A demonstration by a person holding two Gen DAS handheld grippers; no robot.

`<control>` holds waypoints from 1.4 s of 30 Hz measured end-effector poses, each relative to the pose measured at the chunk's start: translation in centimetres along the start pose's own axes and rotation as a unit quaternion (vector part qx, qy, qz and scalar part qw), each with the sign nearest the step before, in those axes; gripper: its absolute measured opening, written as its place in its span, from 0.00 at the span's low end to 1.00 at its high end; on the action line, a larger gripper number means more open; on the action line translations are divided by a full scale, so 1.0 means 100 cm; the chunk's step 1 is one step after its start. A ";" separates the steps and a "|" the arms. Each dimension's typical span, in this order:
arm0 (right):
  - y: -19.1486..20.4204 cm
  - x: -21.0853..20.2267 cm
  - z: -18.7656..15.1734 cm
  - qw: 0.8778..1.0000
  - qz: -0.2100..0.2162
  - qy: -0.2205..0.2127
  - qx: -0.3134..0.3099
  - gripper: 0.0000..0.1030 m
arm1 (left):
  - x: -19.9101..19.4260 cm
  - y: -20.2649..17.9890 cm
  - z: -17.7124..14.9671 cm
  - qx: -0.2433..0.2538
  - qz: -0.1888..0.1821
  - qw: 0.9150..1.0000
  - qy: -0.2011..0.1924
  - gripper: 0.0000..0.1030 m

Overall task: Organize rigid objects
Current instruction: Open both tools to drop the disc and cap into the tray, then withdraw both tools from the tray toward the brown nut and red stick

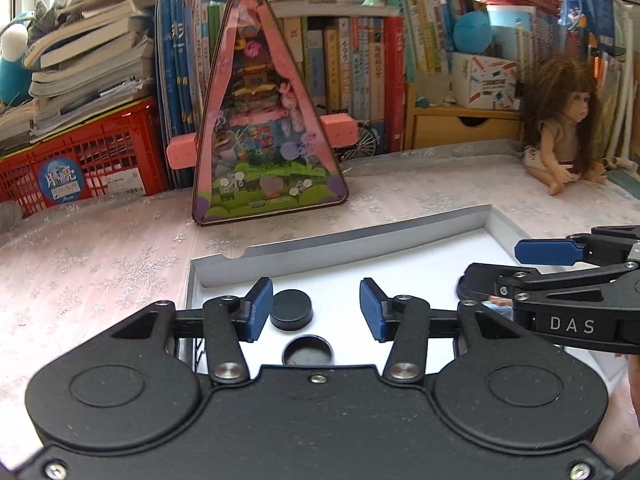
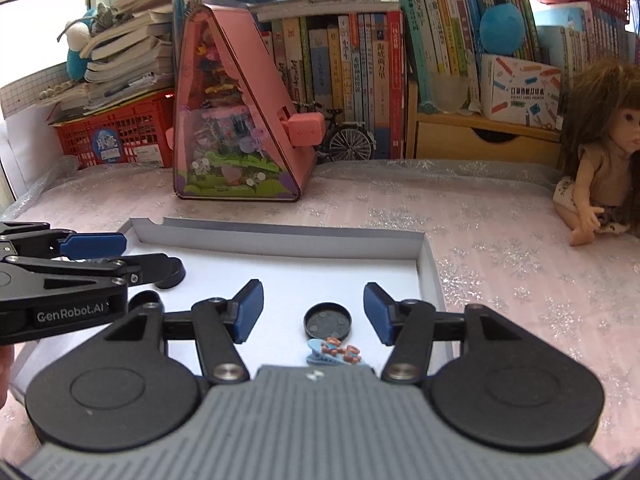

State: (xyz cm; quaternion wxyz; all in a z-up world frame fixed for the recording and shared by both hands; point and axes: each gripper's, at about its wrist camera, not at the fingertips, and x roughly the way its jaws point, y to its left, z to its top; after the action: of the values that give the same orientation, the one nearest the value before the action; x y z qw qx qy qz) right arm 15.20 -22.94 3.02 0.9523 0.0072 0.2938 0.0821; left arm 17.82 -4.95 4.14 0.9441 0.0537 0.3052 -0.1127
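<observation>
- The left tongs fill the bottom of their own view, blue pads apart, nothing clamped between them; a black disc lies flat on the white floor of the shallow box, just inside the left pad and seemingly clear of it, though the view cannot settle a touch; a second round black piece, hollow side up, sits nearer the camera, partly hidden by the tongs' body.
- The right tongs also stand open and empty; between and just past their pads a black cap lies hollow side up, small round spots visible inside; nearer the camera a small blue clip with brown figures on it lies beside the cap, partly hidden by the grey body.
- All these pieces rest inside the box, which sits on a pale cloth with glittery snowflakes.
- In the right view the left tongs reach in from the left edge over the box, a black disc half covered beneath them; in the left view the right tongs enter from the right edge.
- Behind the box a pink triangular toy case stands upright; a doll sits at the right; books and a red crate line the back.
</observation>
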 end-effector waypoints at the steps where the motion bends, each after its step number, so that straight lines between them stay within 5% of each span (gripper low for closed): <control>1: 0.001 -0.004 0.000 1.000 0.001 -0.004 -0.002 0.69 | -0.004 -0.001 -0.001 0.001 -0.003 1.000 -0.003 0.45; 13: 0.015 -0.049 -0.007 0.998 0.006 -0.048 -0.033 0.72 | -0.049 -0.012 -0.013 0.007 -0.026 0.999 -0.034 0.46; 42: 0.028 -0.115 -0.068 0.994 0.048 -0.063 -0.076 0.72 | -0.119 -0.022 -0.088 -0.015 -0.074 0.997 -0.024 0.45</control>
State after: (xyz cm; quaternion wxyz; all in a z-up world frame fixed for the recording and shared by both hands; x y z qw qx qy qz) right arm 1.63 -22.24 4.02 0.9617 -0.0463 0.2249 0.1496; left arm 2.95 -3.42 3.92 0.9409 0.0143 0.2874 -0.1787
